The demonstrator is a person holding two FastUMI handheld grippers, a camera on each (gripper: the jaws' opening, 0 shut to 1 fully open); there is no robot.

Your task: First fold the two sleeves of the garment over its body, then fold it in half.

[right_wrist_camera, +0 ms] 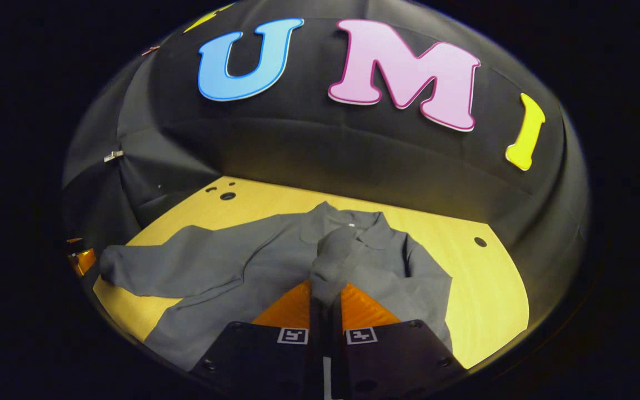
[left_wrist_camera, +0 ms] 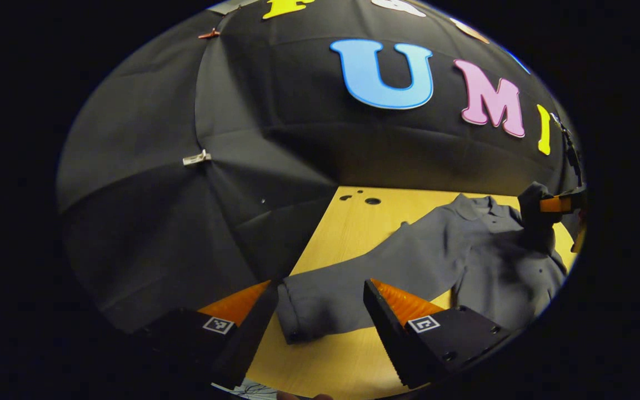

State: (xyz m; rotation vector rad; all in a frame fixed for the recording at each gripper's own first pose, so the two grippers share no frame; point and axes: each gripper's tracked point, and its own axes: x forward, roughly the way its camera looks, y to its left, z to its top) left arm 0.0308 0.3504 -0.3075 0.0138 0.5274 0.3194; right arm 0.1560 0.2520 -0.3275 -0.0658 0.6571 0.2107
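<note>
The right tongs (right_wrist_camera: 325, 291) pinch one sleeve (right_wrist_camera: 334, 258) of the grey shirt (right_wrist_camera: 231, 266), while the left tongs (left_wrist_camera: 320, 303) are spread above the other cuff (left_wrist_camera: 298, 316).

A recording booth is indicated: a pale wooden surface (right_wrist_camera: 481, 289) with drilled holes is enclosed by black cloth walls (left_wrist_camera: 148, 222) held with clips (left_wrist_camera: 196, 158).

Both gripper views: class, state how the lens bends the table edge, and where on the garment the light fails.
Left gripper view: table edges splay, the shirt dims toward the rim near the right gripper. Right gripper view: the table's far edge bows, the outstretched sleeve darkens at its cuff.
</note>
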